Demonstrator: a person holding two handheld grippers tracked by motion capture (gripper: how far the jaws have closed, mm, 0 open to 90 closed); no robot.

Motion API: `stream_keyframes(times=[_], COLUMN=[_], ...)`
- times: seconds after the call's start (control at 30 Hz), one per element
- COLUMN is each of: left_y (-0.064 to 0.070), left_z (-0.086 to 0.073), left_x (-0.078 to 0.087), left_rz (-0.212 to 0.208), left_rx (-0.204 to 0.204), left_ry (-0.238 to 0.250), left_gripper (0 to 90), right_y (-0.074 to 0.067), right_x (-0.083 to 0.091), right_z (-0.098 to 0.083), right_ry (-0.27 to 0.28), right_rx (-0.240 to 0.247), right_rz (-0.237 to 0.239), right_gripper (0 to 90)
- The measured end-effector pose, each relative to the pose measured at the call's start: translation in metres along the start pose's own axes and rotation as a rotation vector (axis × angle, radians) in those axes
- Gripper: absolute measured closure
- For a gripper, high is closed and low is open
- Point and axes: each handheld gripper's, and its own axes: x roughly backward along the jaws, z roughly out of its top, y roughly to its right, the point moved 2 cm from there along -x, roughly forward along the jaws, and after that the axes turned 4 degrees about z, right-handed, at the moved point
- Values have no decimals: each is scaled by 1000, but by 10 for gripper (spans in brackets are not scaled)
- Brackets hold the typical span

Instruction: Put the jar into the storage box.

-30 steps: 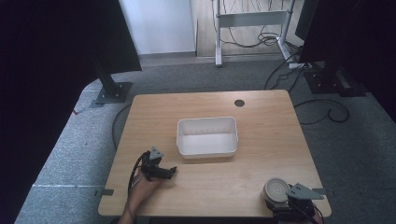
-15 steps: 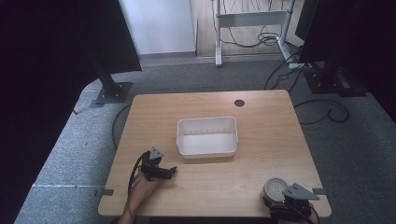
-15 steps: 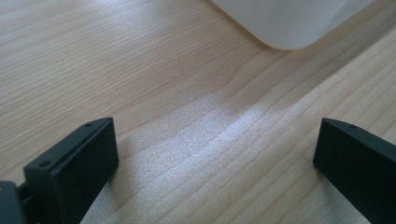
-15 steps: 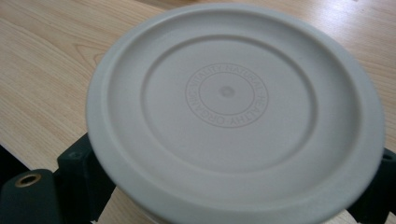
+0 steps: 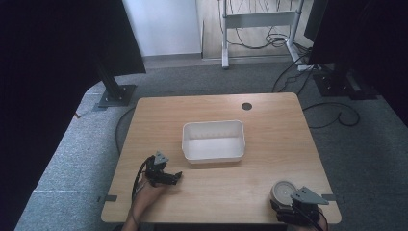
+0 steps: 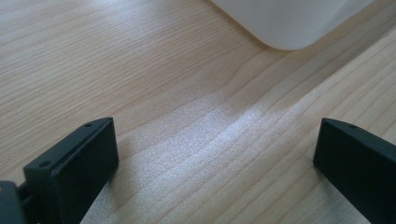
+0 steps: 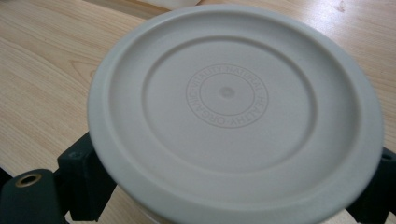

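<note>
— Where did the two tongs sit, and how were they set?

— The left tongs [image 5: 174, 177] lay low over the near-left part of the worktop [image 5: 269, 125], jaws spread wide with only bare wood grain between them. The right tongs [image 5: 290, 206] sat at the near-right corner, close to the worktop's front edge, with a jaw on either side of a round pale container [image 5: 284, 191], just under its lid's rim. Whether the jaws actually pressed on it, I could not tell.

— How much open room was there around them?

— Plenty. A white rectangular tub [image 5: 213, 140] stood near the middle of the worktop, well apart from the right tongs and nearer to the left ones; in the left gripper view its rounded corner [image 6: 286, 28] showed ahead of the jaws, with a stretch of wood before it. The far half of the worktop was bare apart from a small dark round hole [image 5: 247, 106] near the back edge.

— And the container itself?

— Seen close in the right gripper view, its lid [image 7: 233, 109] was an off-white disc with a raised outer rim, a recessed centre, and a ring of embossed lettering around a small dot. It stood upright on the wood.
</note>
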Motion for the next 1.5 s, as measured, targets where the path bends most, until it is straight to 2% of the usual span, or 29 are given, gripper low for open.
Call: stream_keyframes(times=[0.43,0.93,1.5], left_y=[0,0,0], left_z=[0,0,0], left_x=[0,0,0], left_rz=[0,0,0], left_rx=[0,0,0], left_ry=[0,0,0], left_gripper=[0,0,0], right_y=[-3,-11,-18], right_x=[-9,-21,-32], right_z=[14,34,47], right_ry=[-6,1,6], right_rx=[-5,17,27], right_rz=[-2,6,25], right_gripper=[93,93,93])
